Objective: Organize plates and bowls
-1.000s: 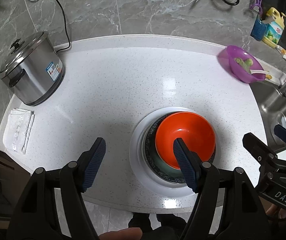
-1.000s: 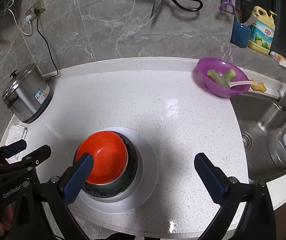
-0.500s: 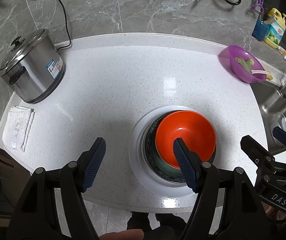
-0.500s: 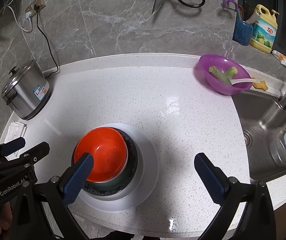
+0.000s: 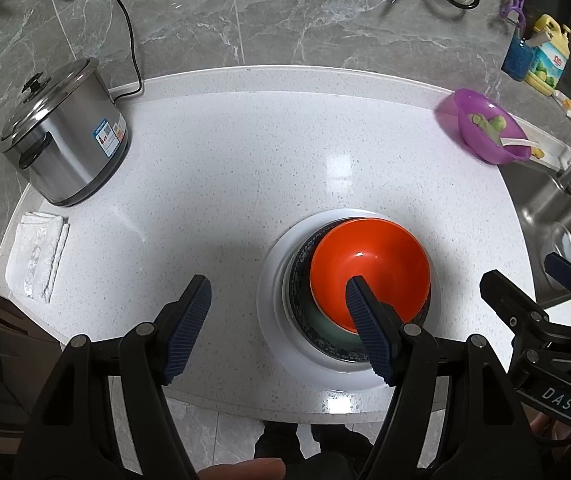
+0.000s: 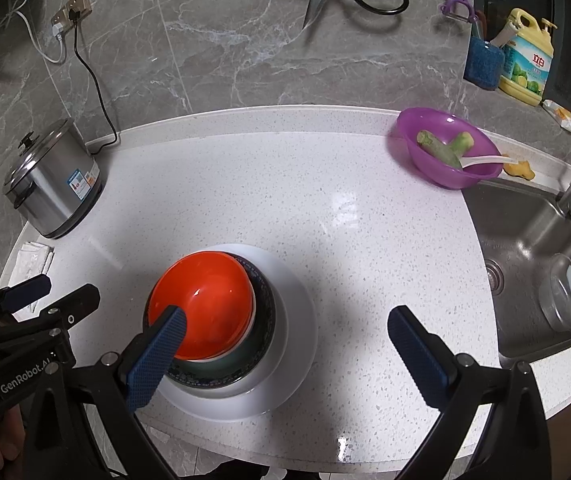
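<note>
glossy orange bowl (image 5: 369,268); brushed-steel cooker (image 5: 61,140)

A lidded steel rice cooker (image 5: 61,136) is being kept at the white speckled counter's (image 5: 245,152) left, above a folded white cloth (image 5: 37,256); a steel sink (image 6: 533,248) is being shown right.

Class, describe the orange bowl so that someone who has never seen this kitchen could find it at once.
Start at the white speckled counter beside the steel sink. Near its front edge sits a white plate carrying a dark patterned bowl. The orange bowl is nested inside that one, topmost in the stack and the only bright orange thing there.
</note>
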`<state>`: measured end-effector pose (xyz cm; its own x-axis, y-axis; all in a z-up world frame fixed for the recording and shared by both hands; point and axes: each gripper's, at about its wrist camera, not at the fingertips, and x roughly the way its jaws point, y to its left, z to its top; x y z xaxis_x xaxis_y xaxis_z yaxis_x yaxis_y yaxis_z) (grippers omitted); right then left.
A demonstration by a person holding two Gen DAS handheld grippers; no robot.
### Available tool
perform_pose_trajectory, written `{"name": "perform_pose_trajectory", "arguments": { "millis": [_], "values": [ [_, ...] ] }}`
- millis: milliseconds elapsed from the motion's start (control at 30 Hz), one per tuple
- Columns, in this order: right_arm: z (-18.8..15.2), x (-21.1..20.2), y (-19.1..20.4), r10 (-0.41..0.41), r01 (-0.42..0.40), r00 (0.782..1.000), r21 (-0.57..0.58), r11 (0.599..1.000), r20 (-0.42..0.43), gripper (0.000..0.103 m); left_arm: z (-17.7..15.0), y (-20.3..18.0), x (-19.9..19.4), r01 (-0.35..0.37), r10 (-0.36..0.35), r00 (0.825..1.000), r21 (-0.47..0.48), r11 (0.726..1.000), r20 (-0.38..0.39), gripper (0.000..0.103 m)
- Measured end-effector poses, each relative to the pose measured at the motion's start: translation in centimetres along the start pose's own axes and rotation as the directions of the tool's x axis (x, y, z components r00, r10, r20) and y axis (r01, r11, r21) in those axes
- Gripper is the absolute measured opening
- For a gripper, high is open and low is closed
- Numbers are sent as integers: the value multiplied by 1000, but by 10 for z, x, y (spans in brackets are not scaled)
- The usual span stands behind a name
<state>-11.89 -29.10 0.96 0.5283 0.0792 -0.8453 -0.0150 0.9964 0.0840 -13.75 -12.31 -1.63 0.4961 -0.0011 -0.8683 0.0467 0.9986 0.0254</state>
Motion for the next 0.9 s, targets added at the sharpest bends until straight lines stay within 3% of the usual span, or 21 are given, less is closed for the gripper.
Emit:
{"name": "perform_pose_trajectory", "arguments": {
  "millis": [900],
  "values": [
    [-1, -1, 0, -1, 1, 1000, 1, 1000, 0, 103, -1, 4, 0, -3, 3, 1000, 3, 1000, -2, 68]
  ]
}}
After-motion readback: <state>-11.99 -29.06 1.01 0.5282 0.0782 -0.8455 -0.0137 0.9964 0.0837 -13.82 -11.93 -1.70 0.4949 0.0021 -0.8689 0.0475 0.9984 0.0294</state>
